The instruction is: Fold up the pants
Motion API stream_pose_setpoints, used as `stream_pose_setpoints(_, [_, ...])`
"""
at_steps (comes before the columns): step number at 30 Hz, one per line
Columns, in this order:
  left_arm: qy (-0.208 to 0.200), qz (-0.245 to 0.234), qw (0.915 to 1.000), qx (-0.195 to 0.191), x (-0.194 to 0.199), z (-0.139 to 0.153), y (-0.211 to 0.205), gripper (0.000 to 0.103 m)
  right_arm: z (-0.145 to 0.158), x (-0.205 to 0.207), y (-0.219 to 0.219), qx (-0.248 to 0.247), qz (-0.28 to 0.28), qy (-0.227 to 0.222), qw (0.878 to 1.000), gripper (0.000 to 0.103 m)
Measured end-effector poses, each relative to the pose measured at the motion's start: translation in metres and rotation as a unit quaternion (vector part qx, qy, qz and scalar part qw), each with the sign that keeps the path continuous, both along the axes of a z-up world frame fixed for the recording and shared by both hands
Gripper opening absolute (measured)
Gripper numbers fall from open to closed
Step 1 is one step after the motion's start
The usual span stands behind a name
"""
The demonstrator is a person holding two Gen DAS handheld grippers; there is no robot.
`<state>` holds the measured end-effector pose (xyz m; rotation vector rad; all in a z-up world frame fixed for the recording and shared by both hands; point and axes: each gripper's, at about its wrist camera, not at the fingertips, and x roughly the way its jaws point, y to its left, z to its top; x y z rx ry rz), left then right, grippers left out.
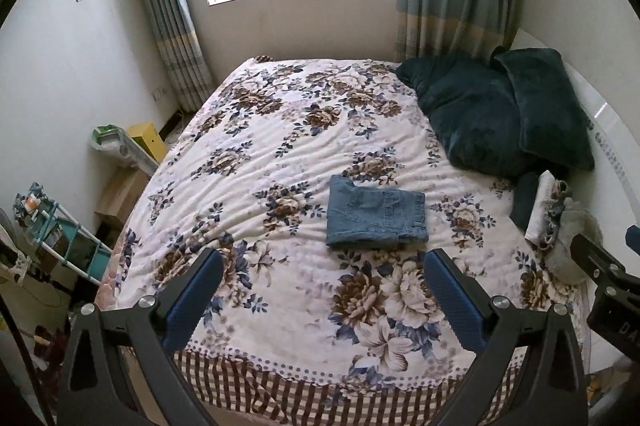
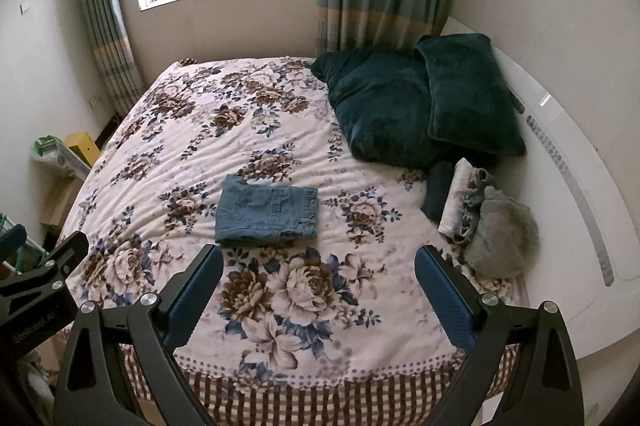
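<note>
Blue denim pants lie folded into a flat rectangle on the floral bedspread; they also show in the right wrist view. My left gripper is open and empty, held above the bed's near edge, short of the pants. My right gripper is open and empty too, to the right of the pants and nearer than them. The right gripper's body shows at the left wrist view's right edge; the left gripper's body shows at the right wrist view's left edge.
Two dark green pillows lean at the white headboard. A stack of folded clothes with a grey fluffy item lies on the bed's right side. Boxes and a rack stand on the floor at the left. Curtains and a window are behind.
</note>
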<state>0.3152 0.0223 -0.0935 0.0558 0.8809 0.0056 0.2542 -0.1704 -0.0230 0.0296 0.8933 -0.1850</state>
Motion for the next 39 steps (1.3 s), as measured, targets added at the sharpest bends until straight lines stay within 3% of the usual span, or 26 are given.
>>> stream_pose_setpoints(25, [-0.029,0.002,0.9996,-0.005,-0.004,0.013,-0.002,0.103,0.004,-0.013,-0.003,0.007,0.008,-0.020,1.000,0.099])
stream_pose_setpoints(39, [-0.028,0.004,0.9995,-0.009,-0.005,0.018,-0.004,0.103,0.018,0.002,0.004,0.004,0.018,-0.028,0.999,0.100])
